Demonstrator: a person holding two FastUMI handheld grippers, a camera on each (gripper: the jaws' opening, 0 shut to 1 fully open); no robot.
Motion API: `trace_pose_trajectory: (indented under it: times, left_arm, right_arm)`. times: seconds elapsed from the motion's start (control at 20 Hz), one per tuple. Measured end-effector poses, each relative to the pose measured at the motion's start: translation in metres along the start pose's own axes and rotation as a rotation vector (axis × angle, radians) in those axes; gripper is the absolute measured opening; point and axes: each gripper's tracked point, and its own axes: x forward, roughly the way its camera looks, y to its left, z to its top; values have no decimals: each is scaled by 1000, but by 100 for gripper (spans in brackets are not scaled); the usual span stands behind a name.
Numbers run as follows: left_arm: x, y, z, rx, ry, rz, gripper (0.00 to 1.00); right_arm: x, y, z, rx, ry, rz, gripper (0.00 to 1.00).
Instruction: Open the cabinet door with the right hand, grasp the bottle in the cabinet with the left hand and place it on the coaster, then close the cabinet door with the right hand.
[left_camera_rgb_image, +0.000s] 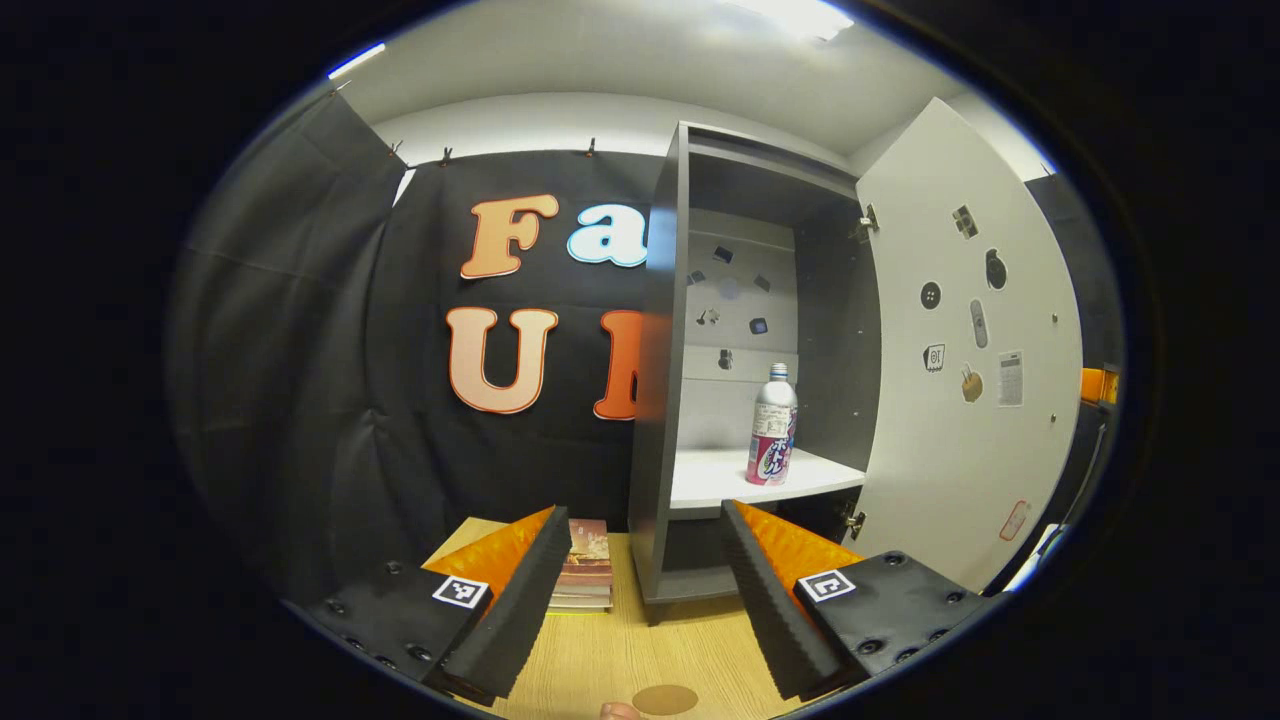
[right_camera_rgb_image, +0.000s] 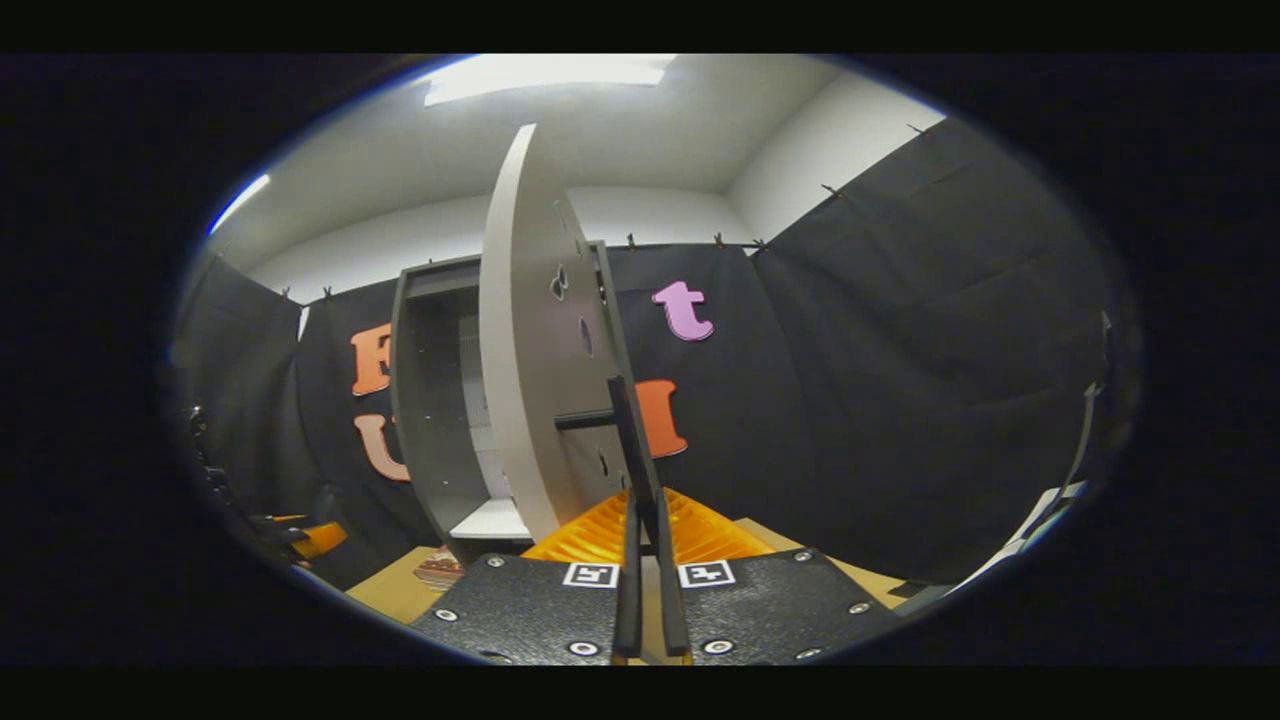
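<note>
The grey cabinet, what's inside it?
Inside the grey cabinet, one silver bottle with a pink label stands upright on the white shelf. Small stickers dot the back wall. The space below the shelf is dark and partly covered by the left gripper.

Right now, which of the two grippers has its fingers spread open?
The left gripper: its fingers stand wide apart, facing the bottle. The right gripper is closed on the door handle.

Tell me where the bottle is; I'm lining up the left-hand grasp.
In the left gripper view, the bottle stands upright on the cabinet's white shelf, just left of the open door.
</note>
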Motion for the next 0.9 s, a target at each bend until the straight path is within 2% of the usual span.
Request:
trace_pose_trajectory:
  times: [0.05,0.1,0.15,0.2,0.25,0.3,0.45,0.5,0.55,0.65,0.7,0.75,0.9]
  left_arm:
    - [0,-1,-1,-4,5,-1,94]
    - [-3,-2,-1,-9,7,-3,97]
    - [-2,-4,-2,-14,10,-8,97]
    - [-2,-5,-3,-15,11,-9,97]
    - [-2,-5,-4,-15,13,-10,97]
    - [-2,-5,-4,-14,16,-13,95]
    - [2,-12,-6,-4,16,-27,95]
    - [3,-15,-5,-2,15,-36,95]
    - [5,-20,-4,-2,13,-49,95]
    - [9,-30,-2,-3,8,-75,95]
    - [11,-37,-1,-3,4,-87,96]
    - [14,-43,-1,-4,0,-97,95]
    - [18,-59,0,-13,-13,-128,95]
  right_arm:
    - [-1,-8,1,-23,3,-3,13]
    - [-1,-13,3,-38,4,-2,4]
    - [-2,-13,2,-49,6,0,14]
    - [-1,-16,2,-62,4,3,4]
    - [-3,-19,5,-75,-6,4,15]
    - [-6,-20,11,-85,-31,10,6]
    - [-17,-22,26,-70,-90,8,12]
    - [-20,-24,25,-66,-87,-4,7]
    - [-24,-28,25,-68,-86,-18,13]
    - [-38,-30,29,-81,-97,-35,12]
    - [-42,-25,29,-84,-100,-9,24]
    - [-47,-20,29,-90,-100,4,23]
    - [-54,-19,19,-131,-70,4,28]
